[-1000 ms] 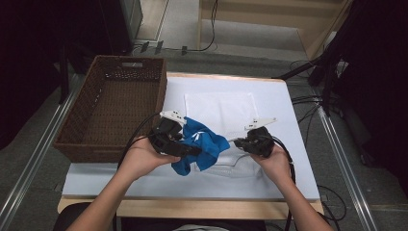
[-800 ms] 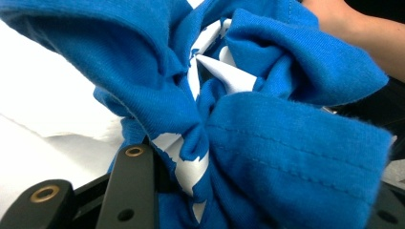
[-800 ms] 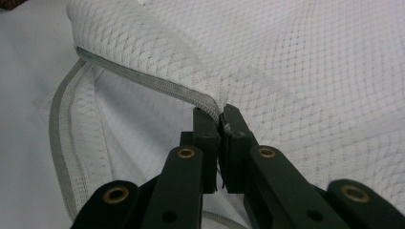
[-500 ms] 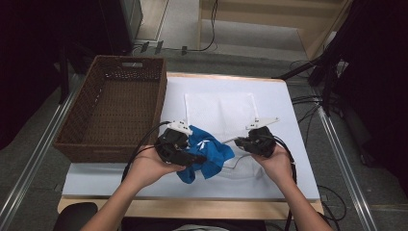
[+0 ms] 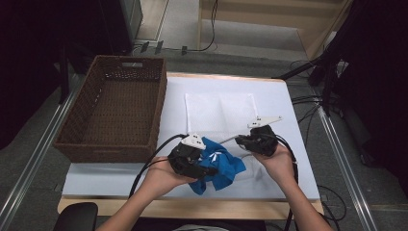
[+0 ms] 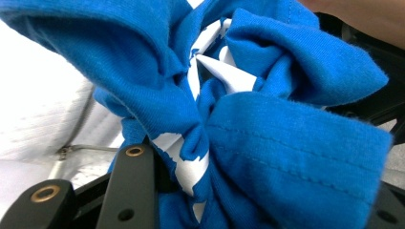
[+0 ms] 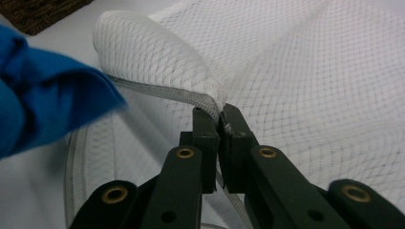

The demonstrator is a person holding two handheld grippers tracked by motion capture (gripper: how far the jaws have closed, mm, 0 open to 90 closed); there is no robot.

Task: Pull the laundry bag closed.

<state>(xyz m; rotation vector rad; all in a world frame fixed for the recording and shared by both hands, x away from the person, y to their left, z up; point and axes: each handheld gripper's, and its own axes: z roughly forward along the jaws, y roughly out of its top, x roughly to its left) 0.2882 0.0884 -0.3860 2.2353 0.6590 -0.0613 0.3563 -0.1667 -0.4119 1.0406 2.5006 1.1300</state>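
A bunched blue cloth with white print (image 5: 225, 169) hangs just above the table's near edge, and my left gripper (image 5: 208, 170) is shut on it. In the left gripper view the cloth (image 6: 267, 143) bulges out between the two black jaws. A white mesh laundry bag (image 5: 219, 109) lies flat in the middle of the table. My right gripper (image 5: 239, 139) is shut on its zipped rim and lifts that edge. In the right gripper view the fingertips (image 7: 220, 121) pinch the rim of the bag (image 7: 157, 62), with the blue cloth (image 7: 43, 105) close at the left.
A brown wicker basket (image 5: 155, 122) stands at the left side of the table, with nothing seen in it. A pale sheet (image 5: 110, 179) covers the table top. Black cables trail from both grippers, and more cables lie on the floor to the right.
My left hand has carried the blue cloth downward and toward the table's near edge, slightly to the right. The right hand has kept its hold on the bag's rim without moving.
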